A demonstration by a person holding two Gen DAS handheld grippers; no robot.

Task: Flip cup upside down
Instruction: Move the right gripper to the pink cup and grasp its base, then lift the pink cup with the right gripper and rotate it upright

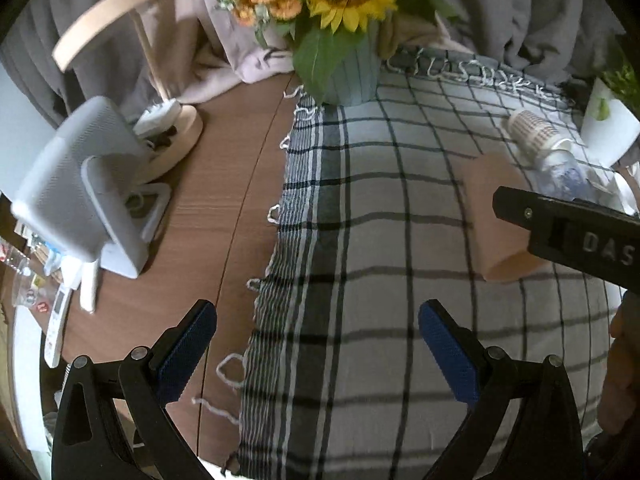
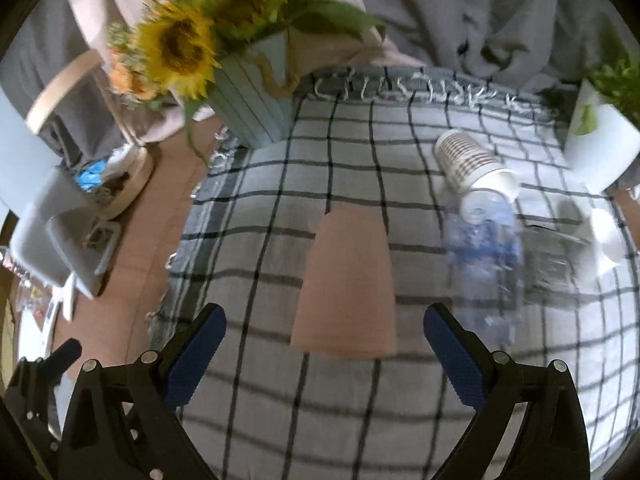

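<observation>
A pink cup (image 2: pixel 346 280) stands upside down on the checked cloth (image 2: pixel 280 400), wide rim on the cloth, narrow base up. My right gripper (image 2: pixel 325 356) is open and empty, just in front of the cup, which sits between and beyond its blue pads. In the left wrist view the cup (image 1: pixel 496 216) is at the right, partly hidden by the right gripper's black body (image 1: pixel 568 232). My left gripper (image 1: pixel 318 354) is open and empty over the cloth's left edge.
A blue vase of sunflowers (image 2: pixel 256 100) stands at the back left. A stack of paper cups (image 2: pixel 472 164) and a clear plastic bottle (image 2: pixel 486 252) lie to the cup's right. A white planter (image 2: pixel 600 152) is far right. A white device (image 1: pixel 80 184) stands on the wooden table (image 1: pixel 224 184).
</observation>
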